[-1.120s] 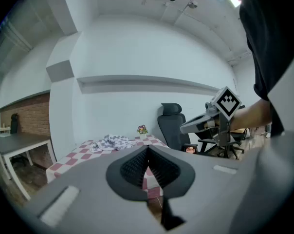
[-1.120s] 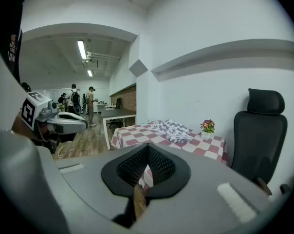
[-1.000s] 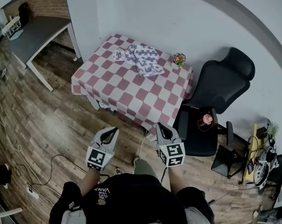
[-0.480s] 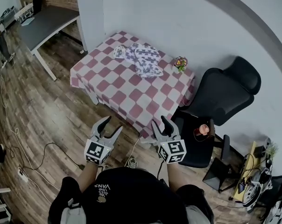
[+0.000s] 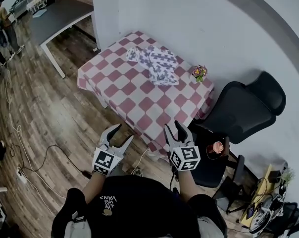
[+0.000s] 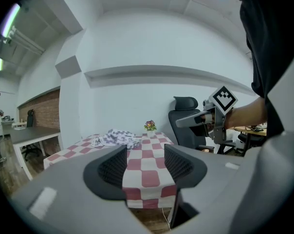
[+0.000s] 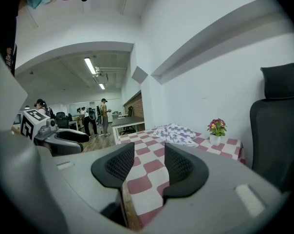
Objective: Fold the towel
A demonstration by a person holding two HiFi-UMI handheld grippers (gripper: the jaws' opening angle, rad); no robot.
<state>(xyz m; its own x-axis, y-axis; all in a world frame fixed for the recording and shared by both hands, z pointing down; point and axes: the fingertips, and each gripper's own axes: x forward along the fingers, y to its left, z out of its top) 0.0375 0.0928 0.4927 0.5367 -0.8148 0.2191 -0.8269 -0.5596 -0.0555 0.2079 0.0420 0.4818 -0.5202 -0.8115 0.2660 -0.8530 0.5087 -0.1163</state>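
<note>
A crumpled white and purple patterned towel (image 5: 154, 63) lies at the far side of a table with a red and white checked cloth (image 5: 139, 90). The towel (image 6: 115, 138) also shows far off in the left gripper view, and the towel (image 7: 175, 132) likewise in the right gripper view. My left gripper (image 5: 118, 136) hangs over the floor, short of the table's near corner. My right gripper (image 5: 175, 131) is beside it near the table edge. Both have just been opening, with nothing between the jaws.
A small pot of flowers (image 5: 199, 73) stands on the table's far right corner. A black office chair (image 5: 238, 115) sits right of the table, with a pink object (image 5: 218, 147) on its seat. A grey desk (image 5: 58, 21) stands at left. Cables lie on the wood floor (image 5: 45, 133). People (image 7: 91, 116) stand far off.
Both grippers have gone from shut to open. They and the view have moved closer to the checked table.
</note>
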